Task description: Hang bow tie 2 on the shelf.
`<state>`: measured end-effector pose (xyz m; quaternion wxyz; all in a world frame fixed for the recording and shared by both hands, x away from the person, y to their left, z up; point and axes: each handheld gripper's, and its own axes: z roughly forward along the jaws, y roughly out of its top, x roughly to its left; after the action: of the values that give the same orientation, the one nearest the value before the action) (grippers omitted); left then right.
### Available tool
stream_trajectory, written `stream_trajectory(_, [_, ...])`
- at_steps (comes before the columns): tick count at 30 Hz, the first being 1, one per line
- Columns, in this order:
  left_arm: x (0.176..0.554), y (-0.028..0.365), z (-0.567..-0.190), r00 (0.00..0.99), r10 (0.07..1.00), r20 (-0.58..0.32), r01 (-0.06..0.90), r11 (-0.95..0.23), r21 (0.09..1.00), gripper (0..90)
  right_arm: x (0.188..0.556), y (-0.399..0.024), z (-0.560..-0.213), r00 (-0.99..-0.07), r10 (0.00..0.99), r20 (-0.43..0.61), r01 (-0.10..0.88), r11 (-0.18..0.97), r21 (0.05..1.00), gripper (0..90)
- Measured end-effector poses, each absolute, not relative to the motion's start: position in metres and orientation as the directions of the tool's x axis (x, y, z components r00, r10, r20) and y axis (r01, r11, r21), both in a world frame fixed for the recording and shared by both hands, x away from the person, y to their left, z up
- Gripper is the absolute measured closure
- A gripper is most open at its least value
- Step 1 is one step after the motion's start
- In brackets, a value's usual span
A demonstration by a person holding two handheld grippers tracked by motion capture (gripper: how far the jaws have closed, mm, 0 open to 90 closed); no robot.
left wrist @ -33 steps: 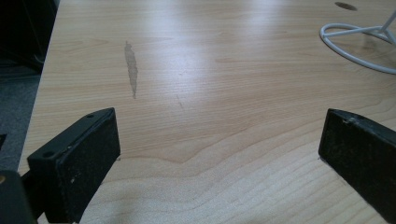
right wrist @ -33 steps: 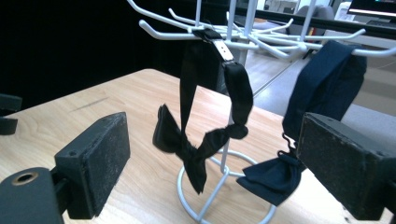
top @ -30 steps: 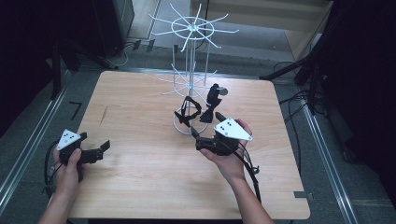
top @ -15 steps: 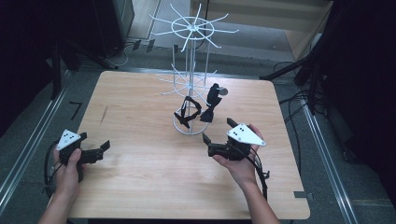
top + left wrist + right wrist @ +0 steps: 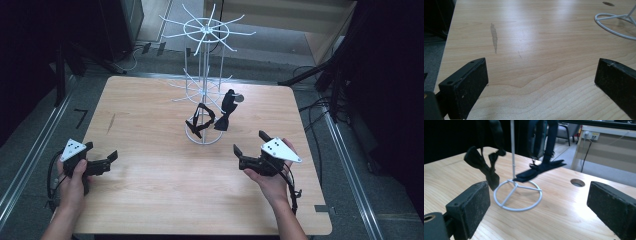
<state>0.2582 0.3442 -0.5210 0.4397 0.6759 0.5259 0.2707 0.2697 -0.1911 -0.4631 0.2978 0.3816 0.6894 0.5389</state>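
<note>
Two black bow ties (image 5: 207, 119) hang low on the white wire rack (image 5: 204, 89), one (image 5: 482, 162) just ahead and left of the right tool (image 5: 249, 146), the other (image 5: 539, 168) draped over the rack's ring base straight ahead of it. That tool sits spread wide and empty, near the rack on the tabletop (image 5: 150, 200). The left tool (image 5: 102, 161) is also wide open with nothing in it, well apart from the rack, only the ring base (image 5: 615, 23) at its far right. Judging by this, the hanging looks done; nothing is left on the tabletop to hang.
</note>
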Motion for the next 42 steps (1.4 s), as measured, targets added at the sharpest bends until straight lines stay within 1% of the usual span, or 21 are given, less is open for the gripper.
stream_trajectory(10, [0.258,0.344,-0.521,0.301,0.949,-0.096,0.474,-0.062,0.879,0.0,0.267,-0.219,-0.471,-0.484,0.875,0.008,0.232,0.12,0.965,6.1])
stream_trajectory(22, [0.258,0.344,-0.521,0.302,0.949,-0.094,0.474,-0.063,0.878,0.0,0.265,-0.246,-0.482,-0.45,0.893,0.001,0.267,0.133,0.955,6.9])
stream_trajectory(31, [0.258,0.344,-0.521,0.302,0.949,-0.094,0.473,-0.064,0.879,0.0,0.261,-0.266,-0.491,-0.436,0.9,-0.014,0.262,0.142,0.955,6.9])
stream_trajectory(42, [0.257,0.344,-0.521,0.303,0.949,-0.092,0.472,-0.065,0.879,0.0,0.255,-0.292,-0.5,-0.388,0.922,-0.005,0.287,0.126,0.95,6.9])
